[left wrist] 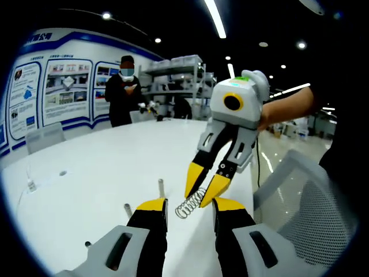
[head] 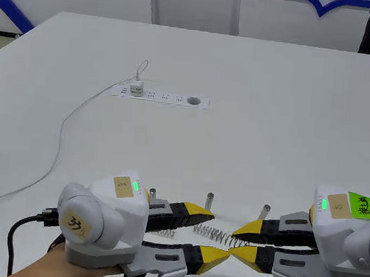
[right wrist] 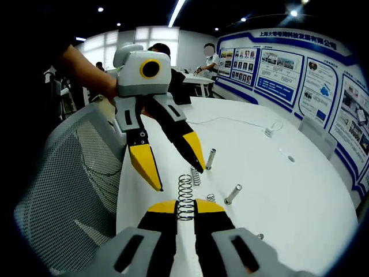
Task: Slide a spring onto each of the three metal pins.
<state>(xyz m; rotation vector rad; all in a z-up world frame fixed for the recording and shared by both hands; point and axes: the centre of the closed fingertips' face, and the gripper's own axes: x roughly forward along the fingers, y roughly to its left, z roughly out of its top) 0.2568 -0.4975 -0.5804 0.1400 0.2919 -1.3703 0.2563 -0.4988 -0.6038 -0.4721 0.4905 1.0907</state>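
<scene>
Head view: a coiled steel wire spring (head: pixel 208 231) is held level, low over the white counter (head: pixel 270 119). One end is clamped in the jaws of the right gripper (head: pixel 232 242), and the jaws of the left gripper (head: pixel 220 233) are spread apart around its free end. Three short upright metal pins (head: pixel 209 199) stand bare just behind, so the first threading is judged to be in hand. Next, the spring must be tipped upright, centred over a pin and lowered. A smaller loose spring (right wrist: pixel 196 175) lies nearby. A white power strip (head: pixel 159 96) is seen farther back, with blue-framed display boards (right wrist: pixel 288 69) and a grey mesh chair (right wrist: pixel 75 173) around the room.
</scene>
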